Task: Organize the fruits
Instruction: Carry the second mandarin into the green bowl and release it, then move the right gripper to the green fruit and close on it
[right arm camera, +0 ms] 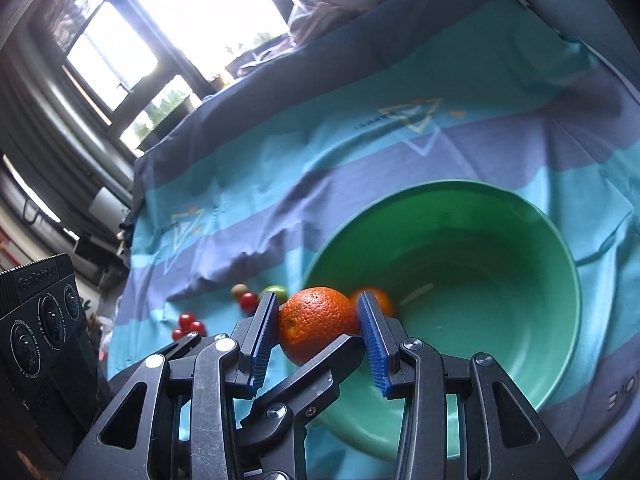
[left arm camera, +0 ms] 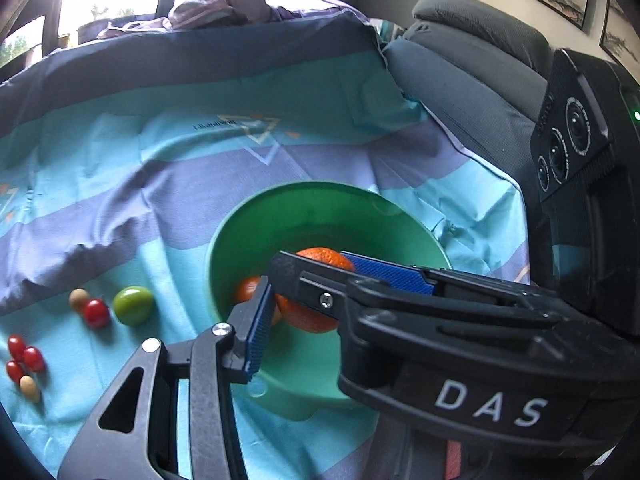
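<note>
A green bowl (left arm camera: 320,208) (right arm camera: 500,240) sits on a striped blue and purple cloth. My right gripper (right arm camera: 318,320) is shut on an orange (right arm camera: 316,320) and holds it over the bowl's near rim; the orange also shows in the left wrist view (left arm camera: 324,258). A second orange (right arm camera: 380,300) (left arm camera: 248,288) lies inside the bowl. My left gripper (left arm camera: 320,300) is open beside the bowl, with the right gripper crossing in front of it. A green fruit (left arm camera: 133,305), red cherry tomatoes (left arm camera: 96,313) and small tan fruits (left arm camera: 79,298) lie on the cloth to the bowl's left.
A grey armchair (left arm camera: 472,60) stands at the right behind the cloth. Crumpled fabric (left arm camera: 224,0) lies at the far edge by bright windows. More cherry tomatoes (left arm camera: 24,356) (right arm camera: 188,324) lie near the cloth's left edge.
</note>
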Action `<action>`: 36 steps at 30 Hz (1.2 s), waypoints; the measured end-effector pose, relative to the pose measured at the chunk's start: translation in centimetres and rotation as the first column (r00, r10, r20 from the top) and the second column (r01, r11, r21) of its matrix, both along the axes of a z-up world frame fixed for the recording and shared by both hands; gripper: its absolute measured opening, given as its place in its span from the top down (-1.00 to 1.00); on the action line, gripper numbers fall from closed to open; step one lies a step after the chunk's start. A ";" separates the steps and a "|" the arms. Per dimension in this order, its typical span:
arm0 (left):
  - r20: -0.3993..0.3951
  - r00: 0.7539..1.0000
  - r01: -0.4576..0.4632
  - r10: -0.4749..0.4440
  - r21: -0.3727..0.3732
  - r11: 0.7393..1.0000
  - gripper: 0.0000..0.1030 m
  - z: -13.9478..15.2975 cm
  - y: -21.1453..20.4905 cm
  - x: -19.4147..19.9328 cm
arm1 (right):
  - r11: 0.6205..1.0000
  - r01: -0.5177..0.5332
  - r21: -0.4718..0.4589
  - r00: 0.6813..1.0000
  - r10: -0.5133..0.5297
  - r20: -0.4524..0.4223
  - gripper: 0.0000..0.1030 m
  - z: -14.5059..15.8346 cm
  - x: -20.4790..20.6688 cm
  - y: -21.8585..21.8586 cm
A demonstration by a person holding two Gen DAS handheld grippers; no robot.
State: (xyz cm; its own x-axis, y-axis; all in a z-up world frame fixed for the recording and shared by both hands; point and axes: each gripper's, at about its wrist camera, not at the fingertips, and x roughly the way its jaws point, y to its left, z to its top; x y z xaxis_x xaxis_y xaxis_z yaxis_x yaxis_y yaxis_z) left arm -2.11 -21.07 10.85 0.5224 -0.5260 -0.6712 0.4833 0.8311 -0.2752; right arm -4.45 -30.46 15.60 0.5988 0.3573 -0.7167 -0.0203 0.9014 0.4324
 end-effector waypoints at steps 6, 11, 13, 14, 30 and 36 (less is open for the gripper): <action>-0.043 0.998 0.035 -0.034 0.009 0.999 0.16 -1.0 -2.0 1.1 | 0.999 0.044 -0.013 0.998 -0.044 -0.046 0.15 -1.2 0.4 -2.0; -0.063 0.997 0.037 -0.038 -0.008 0.999 0.16 -1.5 -2.4 1.2 | 0.998 0.055 -0.031 0.996 -0.057 -0.072 0.15 -1.8 0.3 -2.8; -0.060 0.998 0.031 -0.032 -0.007 0.999 0.16 -1.4 -2.5 1.0 | 0.998 0.056 -0.035 0.996 -0.059 -0.069 0.15 -1.6 0.2 -2.9; -0.058 0.998 0.028 -0.028 0.003 1.000 0.14 -1.4 -2.5 0.9 | 0.998 0.059 -0.033 0.996 -0.061 -0.067 0.15 -1.6 0.2 -2.9; 0.011 0.965 -0.260 0.260 -0.023 0.965 -0.43 0.4 11.6 -3.9 | 0.998 0.055 -0.043 0.997 -0.053 0.056 -0.23 1.0 -0.4 0.0; -0.008 0.891 -0.452 0.453 0.053 0.890 -0.41 -1.8 19.9 -3.3 | 0.996 -0.047 -0.076 0.994 0.054 0.091 -0.23 1.7 -0.6 4.8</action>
State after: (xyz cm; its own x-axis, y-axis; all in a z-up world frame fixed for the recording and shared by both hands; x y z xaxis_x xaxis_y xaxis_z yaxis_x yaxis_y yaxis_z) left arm -5.42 -1.16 9.06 0.6824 -0.2024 -0.7024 0.0461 0.9709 -0.2349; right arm -5.09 -25.64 17.29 0.6466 0.3366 -0.6845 -0.1032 0.9277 0.3587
